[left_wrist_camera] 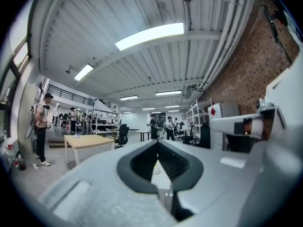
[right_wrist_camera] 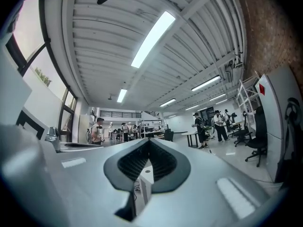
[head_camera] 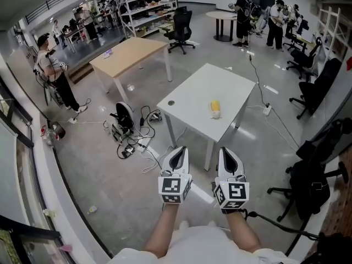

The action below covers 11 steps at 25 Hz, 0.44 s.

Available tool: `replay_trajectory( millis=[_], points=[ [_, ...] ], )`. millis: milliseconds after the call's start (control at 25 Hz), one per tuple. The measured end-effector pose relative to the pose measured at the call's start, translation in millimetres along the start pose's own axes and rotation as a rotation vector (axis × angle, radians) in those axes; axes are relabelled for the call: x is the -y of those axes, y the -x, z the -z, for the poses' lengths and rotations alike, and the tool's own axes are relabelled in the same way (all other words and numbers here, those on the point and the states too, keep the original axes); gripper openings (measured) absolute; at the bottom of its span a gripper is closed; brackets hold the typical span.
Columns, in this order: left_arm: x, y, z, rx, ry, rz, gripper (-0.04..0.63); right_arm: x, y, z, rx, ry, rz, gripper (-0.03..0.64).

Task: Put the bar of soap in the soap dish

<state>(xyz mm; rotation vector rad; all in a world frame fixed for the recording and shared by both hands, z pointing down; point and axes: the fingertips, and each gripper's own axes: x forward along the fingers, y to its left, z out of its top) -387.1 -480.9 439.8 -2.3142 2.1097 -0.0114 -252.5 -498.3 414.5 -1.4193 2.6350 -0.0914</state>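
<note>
A white table point(head_camera: 192, 100) stands ahead on the grey floor. Near its right side lies a small yellow piece point(head_camera: 215, 106) with a pale piece point(head_camera: 216, 114) touching it; which is the soap and which the dish is too small to tell. My left gripper point(head_camera: 179, 149) and right gripper point(head_camera: 226, 150) are held side by side in the air, short of the table's near corner, both pointing at it. Seen along its own jaws, the left gripper point(left_wrist_camera: 157, 142) has its tips together with nothing between them. The right gripper point(right_wrist_camera: 149, 141) is likewise shut and empty.
A wooden table point(head_camera: 129, 51) stands further back on the left. Cables and a small black device point(head_camera: 124, 122) lie on the floor left of the white table. Black office chairs point(head_camera: 316, 87) and a dark bag point(head_camera: 311, 180) stand at the right. Several people stand around the room's edges.
</note>
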Motion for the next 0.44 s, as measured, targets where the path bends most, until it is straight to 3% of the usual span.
replay_trajectory(
  millis=[440],
  points=[
    [22.4, -0.7, -18.7, 0.039, -0.002, 0.076, 0.0, 13.2, 7.9, 1.1, 0.011, 0.0, 0.068, 0.011]
  ],
)
